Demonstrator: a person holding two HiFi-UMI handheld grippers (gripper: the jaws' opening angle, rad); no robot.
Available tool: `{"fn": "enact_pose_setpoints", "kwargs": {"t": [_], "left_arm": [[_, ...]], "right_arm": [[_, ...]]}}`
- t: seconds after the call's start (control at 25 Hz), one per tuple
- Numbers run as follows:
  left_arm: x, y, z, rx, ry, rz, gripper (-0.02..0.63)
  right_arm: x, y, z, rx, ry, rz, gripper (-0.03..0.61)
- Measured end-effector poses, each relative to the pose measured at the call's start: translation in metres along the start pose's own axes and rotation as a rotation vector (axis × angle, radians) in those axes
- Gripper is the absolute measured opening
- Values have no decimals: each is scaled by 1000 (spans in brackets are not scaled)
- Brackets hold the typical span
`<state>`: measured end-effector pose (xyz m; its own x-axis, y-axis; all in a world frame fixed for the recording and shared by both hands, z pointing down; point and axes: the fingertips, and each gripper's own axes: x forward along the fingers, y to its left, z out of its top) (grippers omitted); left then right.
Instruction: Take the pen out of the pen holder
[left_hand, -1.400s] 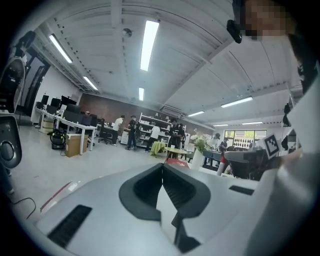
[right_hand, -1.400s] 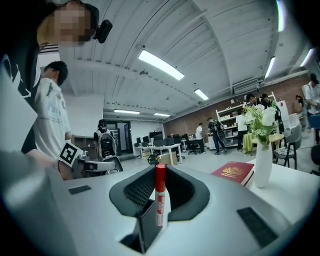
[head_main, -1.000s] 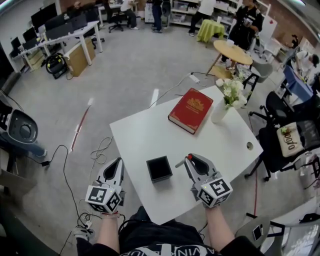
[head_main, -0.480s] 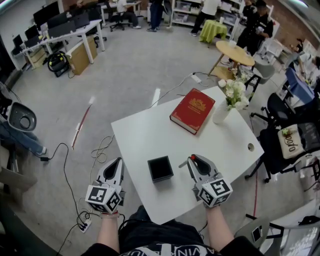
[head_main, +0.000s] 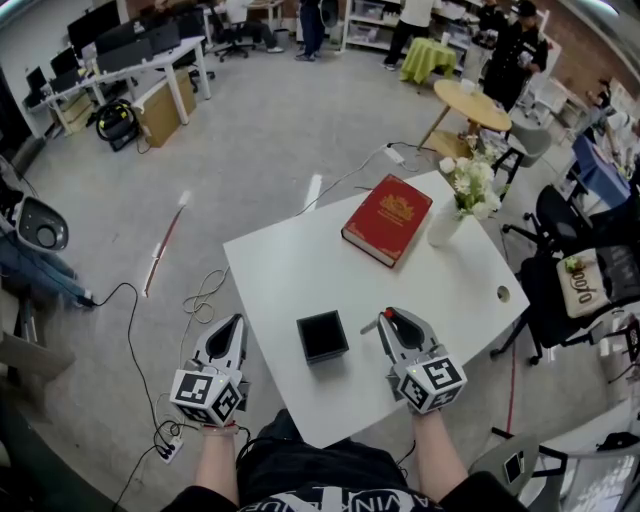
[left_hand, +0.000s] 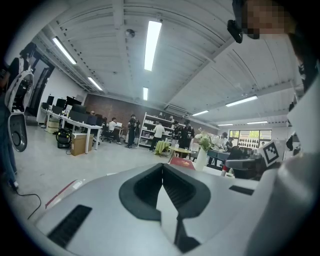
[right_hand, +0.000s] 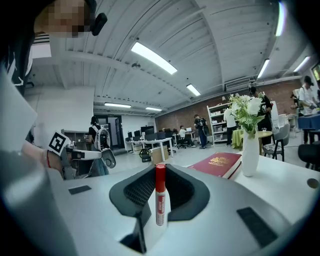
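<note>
A big open office with grey floor lies around a white worktop (head_main: 290, 270), where a red book (head_main: 387, 219) and a vase of flowers (head_main: 443, 224) sit toward the upper right. The black pen holder (head_main: 322, 337) stands low in the middle of the head view. Just right of it, the right hand-held gripper (head_main: 385, 322) is clamped on the red-capped pen (right_hand: 160, 197), out of the holder, while the left hand-held gripper (head_main: 236, 325) hangs off the worktop's left edge, jaws together on nothing.

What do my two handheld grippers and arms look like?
The grey plastic left gripper and right gripper are matching wedge shapes with black ribbed jaw pads. Each carries a white cube with black square markers. Forearms are bare; the dark top has white print.
</note>
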<state>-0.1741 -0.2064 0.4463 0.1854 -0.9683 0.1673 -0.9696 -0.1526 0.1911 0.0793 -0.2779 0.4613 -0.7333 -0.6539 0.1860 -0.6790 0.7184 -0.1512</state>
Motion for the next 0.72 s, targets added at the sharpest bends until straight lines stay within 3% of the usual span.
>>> {"fn": "enact_pose_setpoints", "kwargs": {"t": [0.72], "left_arm": [[2,2,-2,-4,8,-7,5]], "right_arm": [[1,-1,-1,-4,6,-2,66]]}}
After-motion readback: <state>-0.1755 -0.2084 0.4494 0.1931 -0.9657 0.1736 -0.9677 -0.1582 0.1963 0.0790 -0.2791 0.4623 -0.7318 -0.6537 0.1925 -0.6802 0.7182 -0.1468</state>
